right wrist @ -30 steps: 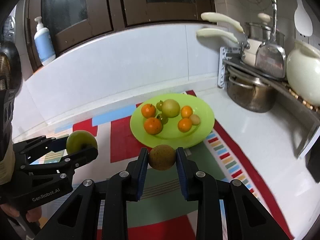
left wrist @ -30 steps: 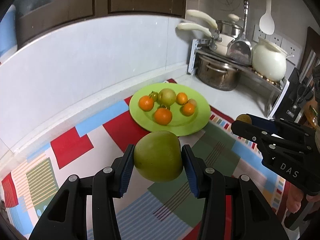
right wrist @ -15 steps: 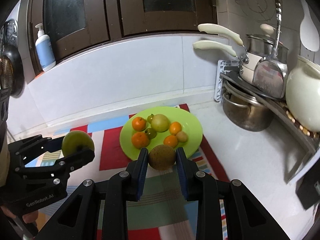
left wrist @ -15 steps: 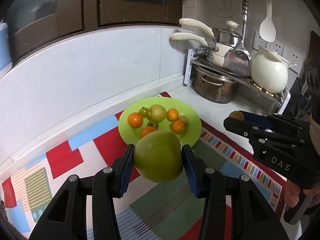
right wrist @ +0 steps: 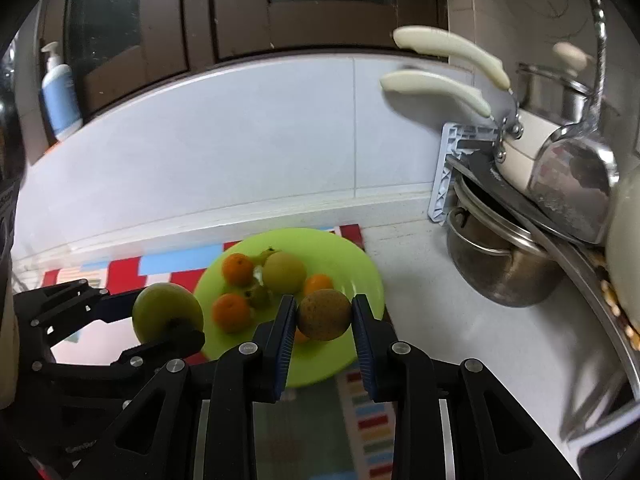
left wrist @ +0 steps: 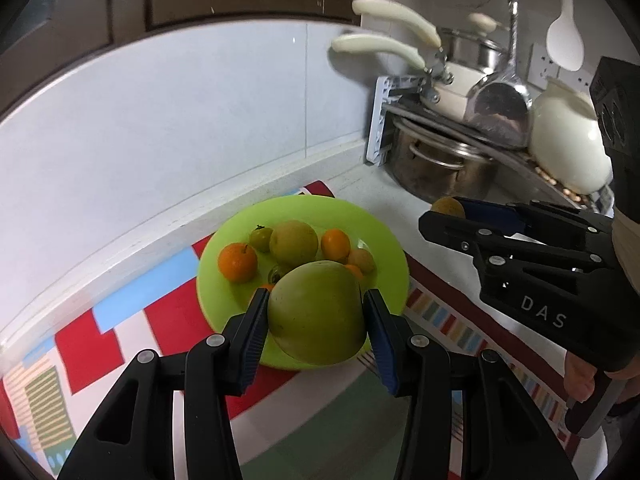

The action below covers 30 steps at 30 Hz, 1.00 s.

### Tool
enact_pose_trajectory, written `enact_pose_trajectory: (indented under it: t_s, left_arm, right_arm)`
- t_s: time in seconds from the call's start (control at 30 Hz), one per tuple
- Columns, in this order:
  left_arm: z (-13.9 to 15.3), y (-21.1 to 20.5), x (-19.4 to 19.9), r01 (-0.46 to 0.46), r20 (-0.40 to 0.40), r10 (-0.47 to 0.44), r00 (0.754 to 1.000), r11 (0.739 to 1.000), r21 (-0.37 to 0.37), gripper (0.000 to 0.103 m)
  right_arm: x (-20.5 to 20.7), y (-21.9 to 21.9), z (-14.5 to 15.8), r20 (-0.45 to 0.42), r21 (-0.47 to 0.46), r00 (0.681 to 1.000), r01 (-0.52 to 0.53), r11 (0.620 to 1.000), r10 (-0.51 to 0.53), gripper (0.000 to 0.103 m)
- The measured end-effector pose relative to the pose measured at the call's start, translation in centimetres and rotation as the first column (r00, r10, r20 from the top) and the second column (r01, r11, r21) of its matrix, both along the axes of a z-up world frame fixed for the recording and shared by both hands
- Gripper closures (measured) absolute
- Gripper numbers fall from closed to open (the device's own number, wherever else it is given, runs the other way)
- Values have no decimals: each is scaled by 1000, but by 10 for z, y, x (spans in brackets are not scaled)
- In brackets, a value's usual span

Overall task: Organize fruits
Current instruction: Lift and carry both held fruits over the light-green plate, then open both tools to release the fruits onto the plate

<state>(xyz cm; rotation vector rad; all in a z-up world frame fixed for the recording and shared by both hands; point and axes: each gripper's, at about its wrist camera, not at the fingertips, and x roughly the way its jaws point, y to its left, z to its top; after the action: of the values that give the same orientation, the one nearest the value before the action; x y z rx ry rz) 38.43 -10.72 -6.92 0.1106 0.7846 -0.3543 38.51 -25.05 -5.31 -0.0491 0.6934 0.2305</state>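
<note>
My left gripper (left wrist: 316,316) is shut on a large green apple (left wrist: 316,312), held above the near edge of the green plate (left wrist: 384,240). My right gripper (right wrist: 324,318) is shut on a small brown fruit (right wrist: 323,314), held above the plate's (right wrist: 360,268) right side. The plate holds several fruits: oranges (left wrist: 237,262), a yellow-green apple (left wrist: 294,242) and small greenish ones. The right gripper also shows in the left wrist view (left wrist: 448,210), to the right of the plate. The left gripper with the green apple (right wrist: 166,312) shows in the right wrist view, left of the plate.
A patterned mat (left wrist: 88,344) lies on the white counter (right wrist: 432,320) under the plate. A rack with a steel pot (left wrist: 436,164), pans, a ladle and a white kettle (left wrist: 568,140) stands at the right. A soap bottle (right wrist: 60,92) stands on the ledge at far left.
Both grippers have moved forward towards the plate with their fruits still held. The plate now lies right under the held fruits.
</note>
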Motion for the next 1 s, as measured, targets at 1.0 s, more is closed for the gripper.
enact_pose_trajectory:
  t_s: [1.0]
  left_arm:
    - [-19,-4,24,-33,47,31,998,998,52,47]
  right_arm:
    - [62,-12,-57,-78,26,997,29,999,-27,67]
